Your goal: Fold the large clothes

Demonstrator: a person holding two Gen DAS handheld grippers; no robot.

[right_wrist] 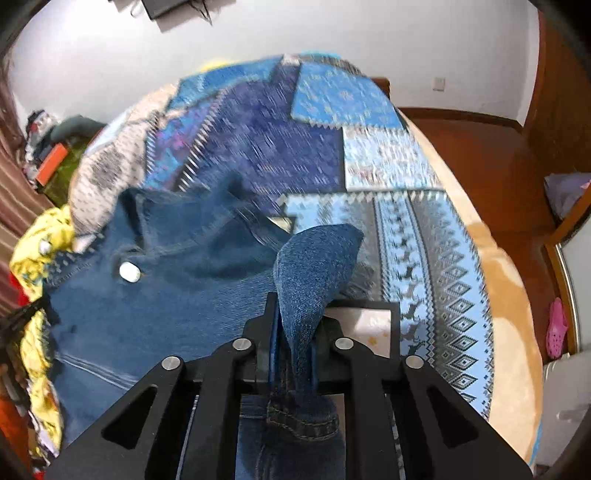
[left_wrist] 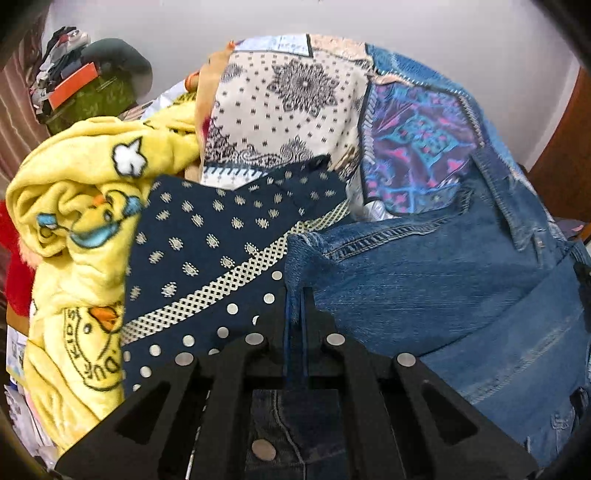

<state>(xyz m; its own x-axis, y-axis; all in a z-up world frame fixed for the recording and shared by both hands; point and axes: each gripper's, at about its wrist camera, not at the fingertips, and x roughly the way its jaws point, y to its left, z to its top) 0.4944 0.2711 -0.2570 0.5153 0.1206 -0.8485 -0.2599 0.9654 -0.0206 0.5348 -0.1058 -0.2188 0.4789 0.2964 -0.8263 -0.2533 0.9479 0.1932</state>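
— Jeans (left_wrist: pixel 424 288), where do they lie?

— Spread over the patchwork bedspread (right_wrist: pixel 373 155). In the left wrist view the denim fills everything from three to six o'clock, its stitched waistband seam running across the middle toward three o'clock.

— And the left gripper (left_wrist: pixel 300 299)?

— Closed down on a fold of the jeans; a thin edge of blue cloth stands squeezed between the two black fingers, with more denim visible beneath the linkage at six o'clock.

— The right gripper (right_wrist: pixel 297 317)?

— Also clamped on the jeans. A flap of denim rises out of the pinched fingers and curls toward one o'clock (that view is motion-blurred, so finer detail of the cloth is hard to read). A metal button (right_wrist: pixel 129 272) shows on the denim at nine o'clock of the fingertips.

— What lies beside the jeans?

— In the left wrist view, a navy dotted cloth (left_wrist: pixel 207 251) touches the jeans at their nine o'clock side, and a yellow duck-print blanket (left_wrist: pixel 77 206) is bunched further out at nine. At eleven o'clock, well apart, a pile of clutter (left_wrist: pixel 77 85) sits against the white wall (left_wrist: pixel 443 26).

— Beyond the bed?

— Red-brown wooden floor (right_wrist: pixel 491 162) at two o'clock in the right wrist view, and a pink shoe (right_wrist: pixel 556 328) at three.
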